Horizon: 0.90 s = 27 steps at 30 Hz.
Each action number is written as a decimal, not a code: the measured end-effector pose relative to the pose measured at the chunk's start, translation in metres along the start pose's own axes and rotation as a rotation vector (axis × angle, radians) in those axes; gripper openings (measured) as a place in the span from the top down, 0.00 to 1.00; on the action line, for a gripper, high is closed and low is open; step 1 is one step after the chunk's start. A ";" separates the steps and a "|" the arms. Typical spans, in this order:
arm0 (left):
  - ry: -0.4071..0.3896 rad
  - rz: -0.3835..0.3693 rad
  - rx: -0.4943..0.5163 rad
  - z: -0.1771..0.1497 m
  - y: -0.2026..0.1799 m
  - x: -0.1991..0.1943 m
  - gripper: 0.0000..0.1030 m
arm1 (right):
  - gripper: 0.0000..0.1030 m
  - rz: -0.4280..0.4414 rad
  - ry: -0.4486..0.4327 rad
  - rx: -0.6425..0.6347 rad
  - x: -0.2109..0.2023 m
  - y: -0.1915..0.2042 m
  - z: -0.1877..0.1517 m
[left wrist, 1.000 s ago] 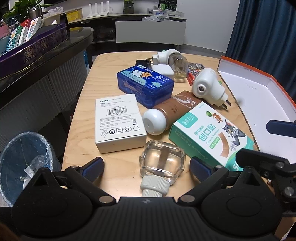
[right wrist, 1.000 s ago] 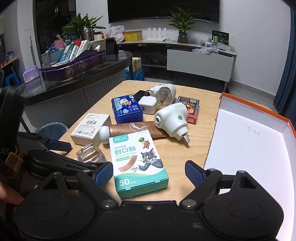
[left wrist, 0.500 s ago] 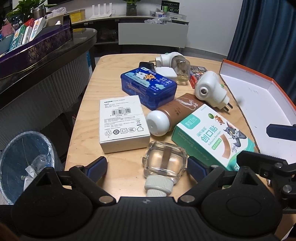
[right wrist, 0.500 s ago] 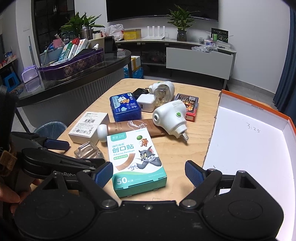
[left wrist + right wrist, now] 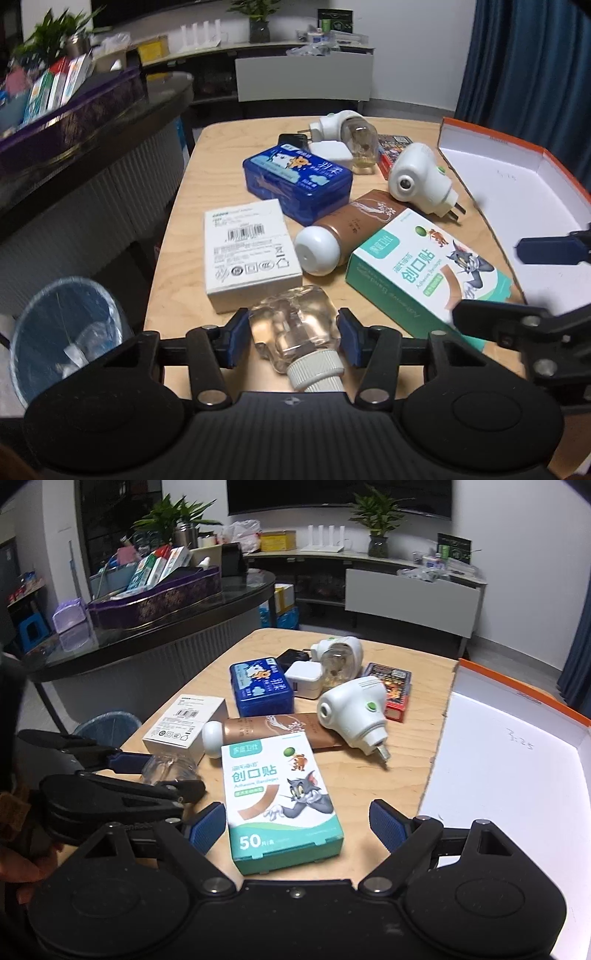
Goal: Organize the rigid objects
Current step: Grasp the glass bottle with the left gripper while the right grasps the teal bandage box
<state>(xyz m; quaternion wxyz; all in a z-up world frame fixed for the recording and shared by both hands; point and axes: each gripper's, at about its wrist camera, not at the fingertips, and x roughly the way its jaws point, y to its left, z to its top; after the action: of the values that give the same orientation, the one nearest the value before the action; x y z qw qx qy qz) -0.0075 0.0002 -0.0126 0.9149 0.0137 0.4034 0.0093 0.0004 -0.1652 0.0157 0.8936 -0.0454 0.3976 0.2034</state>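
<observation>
Right now my left gripper is closing its fingers on a clear glass bottle; both blue pads touch its sides, with its ribbed white cap pointing back toward me. The bottle lies at the near edge of the wooden table, just in front of a white barcode box. My right gripper has its fingers spread wide with nothing gripped; the near end of a green bandage box lies between them, untouched. Beyond it lie a brown tube with a white cap, a blue tin, and a white plug-in device. To the right sits an open white tray with an orange rim.
</observation>
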 end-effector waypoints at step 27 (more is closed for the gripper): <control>-0.070 -0.057 -0.120 0.013 -0.010 -0.037 0.50 | 0.18 -0.052 0.013 0.133 -0.016 -0.036 0.016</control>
<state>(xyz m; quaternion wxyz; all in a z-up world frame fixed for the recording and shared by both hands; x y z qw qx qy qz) -0.0230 -0.0112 0.0227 0.9274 -0.0524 0.3703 0.0067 0.0160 -0.1999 0.0355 0.8970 0.0025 0.4148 0.1527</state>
